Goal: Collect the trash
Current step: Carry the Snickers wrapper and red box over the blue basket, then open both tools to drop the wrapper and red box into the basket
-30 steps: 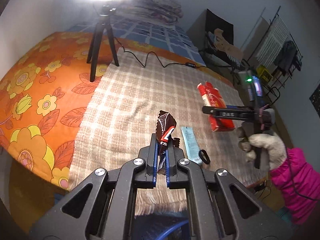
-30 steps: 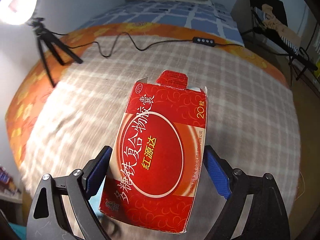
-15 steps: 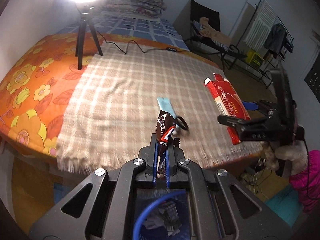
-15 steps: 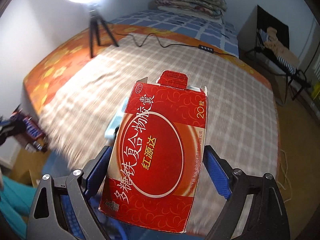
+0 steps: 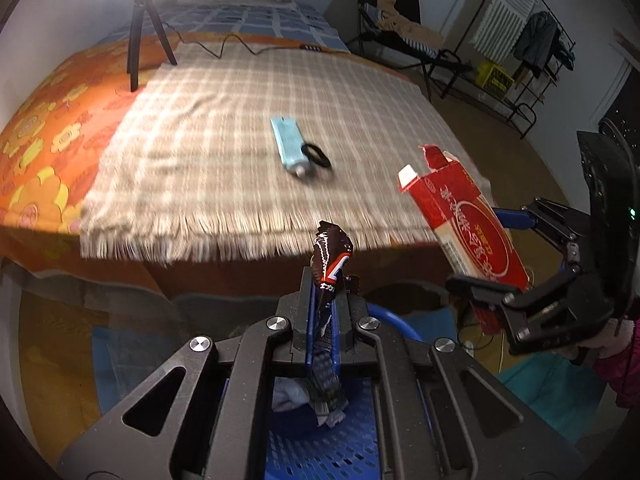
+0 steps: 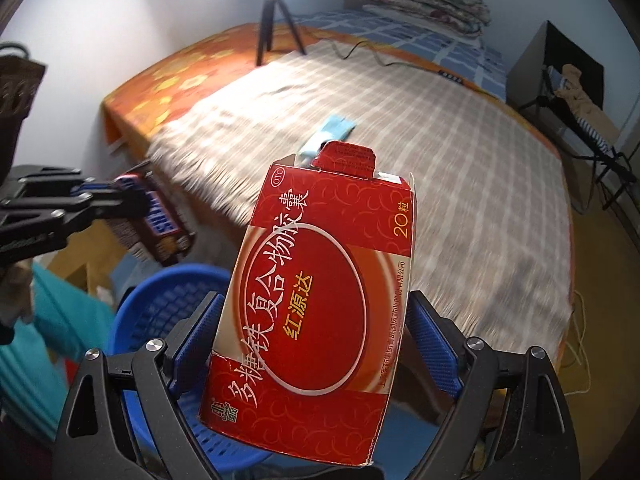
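Observation:
My left gripper (image 5: 322, 280) is shut on a dark brown candy wrapper (image 5: 330, 258) and holds it above a blue perforated basket (image 5: 332, 444) on the floor beside the bed. My right gripper (image 6: 316, 320) is shut on a red medicine box (image 6: 320, 296) with an open top flap, also above the blue basket (image 6: 168, 304). The box also shows at the right of the left wrist view (image 5: 468, 232). The left gripper and wrapper (image 6: 160, 216) show at the left of the right wrist view. A light blue tube (image 5: 289, 143) and a black hair tie (image 5: 316, 155) lie on the plaid blanket (image 5: 200, 140).
The bed has an orange floral sheet (image 5: 44, 136) and a lamp tripod (image 5: 140, 28) with a cable at the back. A folding chair (image 5: 400, 40) and a clothes rack (image 5: 520, 52) stand beyond the bed. Some crumpled trash (image 5: 296, 396) lies in the basket.
Both grippers have pulled back off the bed with their items and now hang lower, over the blue basket. The tube and hair tie stay on the blanket.

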A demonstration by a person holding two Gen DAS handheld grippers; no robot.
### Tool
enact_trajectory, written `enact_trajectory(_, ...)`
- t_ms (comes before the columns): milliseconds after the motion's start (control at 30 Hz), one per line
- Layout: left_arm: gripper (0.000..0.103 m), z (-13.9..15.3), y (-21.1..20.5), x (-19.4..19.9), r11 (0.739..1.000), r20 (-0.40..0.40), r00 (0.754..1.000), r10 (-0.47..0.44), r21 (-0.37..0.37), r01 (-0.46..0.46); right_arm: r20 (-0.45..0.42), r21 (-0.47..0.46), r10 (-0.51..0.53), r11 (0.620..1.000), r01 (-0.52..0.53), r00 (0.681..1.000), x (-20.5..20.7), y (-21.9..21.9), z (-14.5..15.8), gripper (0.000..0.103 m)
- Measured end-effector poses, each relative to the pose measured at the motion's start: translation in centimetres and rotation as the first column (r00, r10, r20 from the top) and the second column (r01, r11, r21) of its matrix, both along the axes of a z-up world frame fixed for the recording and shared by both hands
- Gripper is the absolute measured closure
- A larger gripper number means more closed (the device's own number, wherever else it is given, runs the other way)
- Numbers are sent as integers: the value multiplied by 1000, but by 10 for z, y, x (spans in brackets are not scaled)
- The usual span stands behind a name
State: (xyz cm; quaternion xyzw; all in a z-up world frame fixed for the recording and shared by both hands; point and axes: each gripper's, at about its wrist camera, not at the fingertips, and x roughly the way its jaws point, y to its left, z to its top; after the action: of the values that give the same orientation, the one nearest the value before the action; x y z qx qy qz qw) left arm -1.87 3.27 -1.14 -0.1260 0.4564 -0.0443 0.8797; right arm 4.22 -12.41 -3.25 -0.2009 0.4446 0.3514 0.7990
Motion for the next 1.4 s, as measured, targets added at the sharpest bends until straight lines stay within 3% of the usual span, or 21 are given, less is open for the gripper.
enact_trajectory(633, 99, -81, -24, -40, 999, -191, 981, -43, 14, 47, -223, -8, 84, 996, -88, 971, -62, -4, -71, 13)
enact_trajectory(1000, 99, -117, -41, -50, 993, -282, 955, -93, 46, 110, -266, -49, 87, 993, -104, 960, -72, -2, -95, 13)
enact_trajectory(1333, 99, -131, -49, -47, 990, -322, 941, -99, 65, 127, -301, -65, 82, 992, -106, 950, -69, 6, -110, 12)
enact_trajectory(1400, 88, -133, -49, -45, 990, -329, 939, -96, 68, 126, -302, -69, 79, 992, -105, 950, -68, 7, -111, 12)
